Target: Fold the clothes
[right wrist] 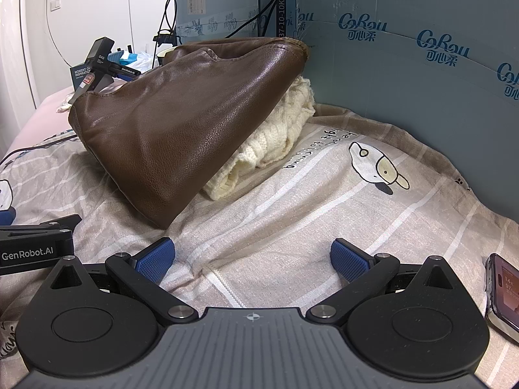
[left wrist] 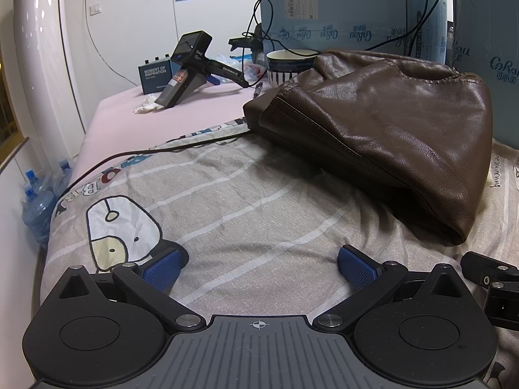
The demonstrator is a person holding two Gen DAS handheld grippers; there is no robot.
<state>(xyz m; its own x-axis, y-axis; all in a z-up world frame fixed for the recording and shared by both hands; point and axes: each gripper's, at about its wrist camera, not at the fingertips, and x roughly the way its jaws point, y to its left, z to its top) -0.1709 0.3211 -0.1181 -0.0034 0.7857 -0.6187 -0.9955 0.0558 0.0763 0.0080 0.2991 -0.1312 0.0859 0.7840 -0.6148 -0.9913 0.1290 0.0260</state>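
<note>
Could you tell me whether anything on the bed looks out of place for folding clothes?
Yes: a brown leather jacket is slumped in a tilted heap over a cream knitted sweater, neither laid flat. A phone lies on the bedsheet beside the right tongs.

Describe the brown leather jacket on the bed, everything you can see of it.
The brown leather jacket is a glossy, fine-grained, leather-looking garment with stitched seams along its edges. It lies folded into a thick bundle, tilted: its far side is propped up on a cream knit sweater, its near edge resting on the printed bedsheet. A knitted trim shows at its top corner. Both grippers are open and apart from it; nothing grips it.
</note>
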